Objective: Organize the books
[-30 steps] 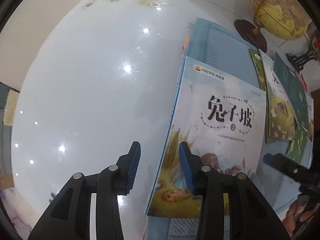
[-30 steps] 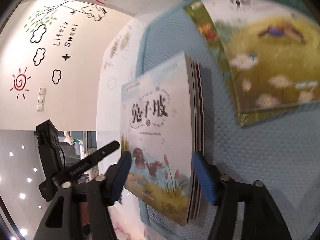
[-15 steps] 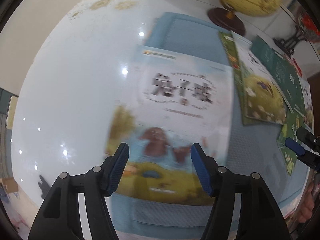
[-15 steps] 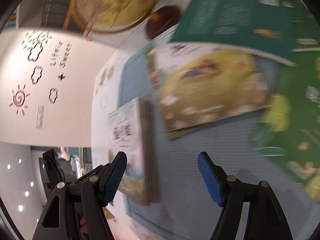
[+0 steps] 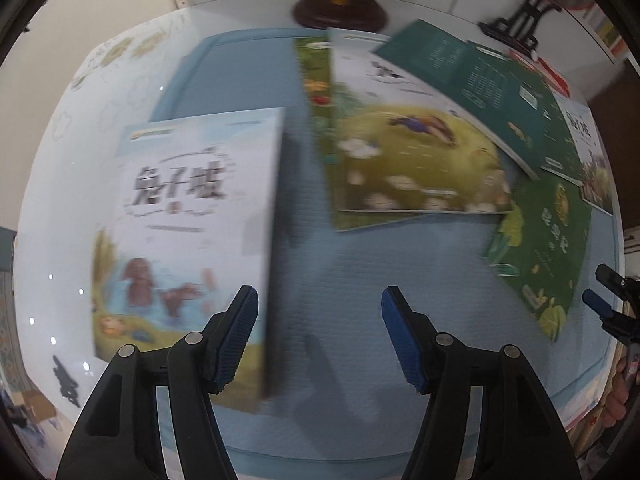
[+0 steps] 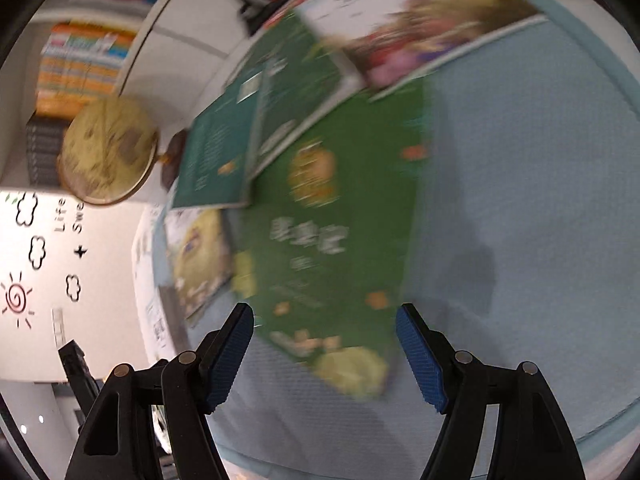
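1. A stack of books topped by a pale-blue rabbit cover [image 5: 188,208] lies left of centre on the blue mat [image 5: 352,288], blurred.
2. Loose books overlap at upper right: a yellow-green meadow cover [image 5: 416,160] and a dark green book [image 6: 332,240].
3. The left tongs [image 5: 320,336] stand open and empty.
4. The right tongs [image 6: 324,356] stand open over the green book, gripping nothing.

book stack [image 5: 188,216] on mat [image 5: 344,280] left, loose books [image 5: 416,152] right, globe [image 5: 340,12] behind
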Demonstrator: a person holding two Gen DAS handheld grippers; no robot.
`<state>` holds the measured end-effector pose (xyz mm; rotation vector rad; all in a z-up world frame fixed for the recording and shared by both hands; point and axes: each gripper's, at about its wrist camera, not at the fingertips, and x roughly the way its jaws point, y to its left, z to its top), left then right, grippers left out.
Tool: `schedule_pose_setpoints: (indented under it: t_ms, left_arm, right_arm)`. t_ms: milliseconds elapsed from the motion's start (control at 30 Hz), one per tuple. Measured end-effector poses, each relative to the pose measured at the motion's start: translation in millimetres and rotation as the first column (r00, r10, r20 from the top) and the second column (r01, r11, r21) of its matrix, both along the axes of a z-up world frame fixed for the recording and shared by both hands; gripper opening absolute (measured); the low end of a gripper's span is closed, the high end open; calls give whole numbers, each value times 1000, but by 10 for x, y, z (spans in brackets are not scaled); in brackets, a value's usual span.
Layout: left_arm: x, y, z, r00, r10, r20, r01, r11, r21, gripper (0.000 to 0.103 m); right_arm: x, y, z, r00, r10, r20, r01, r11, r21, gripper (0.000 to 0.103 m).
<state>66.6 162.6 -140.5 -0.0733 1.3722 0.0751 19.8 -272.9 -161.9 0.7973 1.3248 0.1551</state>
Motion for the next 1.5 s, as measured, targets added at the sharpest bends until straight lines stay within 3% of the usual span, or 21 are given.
schedule_pose_setpoints:
  t_ms: [267,633,700,867,1033,1167,1333,1500]
  left_arm:
    - [-3,-584,-78,998,-61,-24,61,998,18,62]
    - [85,-932,-240,994,-75,-75,78,996,38,63]
    - [125,-968,-311,993,-75,-89,78,996,33,64]
    - [174,-1018,-630,986,-38,-163,37,999,-9,65]
    - [184,-1010,-628,990,-29,-138,27,1000,-16,68]
    - [245,-896,-528,997,-1,-81,-3,999,-46,68]
    - [407,-767,-391,1000,22,4,-22,997,-75,68]
    - [713,-685,-302,995,78,60,-67,983,-171,68]
  right_arm:
    - [15,-438,-153,1000,-15,-25,15,1000,16,72]
    - [196,-323,-117,991,132,9,-131,989,-63,76]
    - [192,-287,-123,989,149,17,-147,987,-70,80]
    - [220,-101,-133,981,193,35,-189,977,-104,102]
    - [259,106,-111,958,283,37,-267,934,-236,103]
    - [299,106,-93,954,296,56,-275,932,-236,100]
    - [421,91,10,927,367,81,-328,895,-302,97]
    - [805,82,212,904,399,151,-342,889,-304,93]
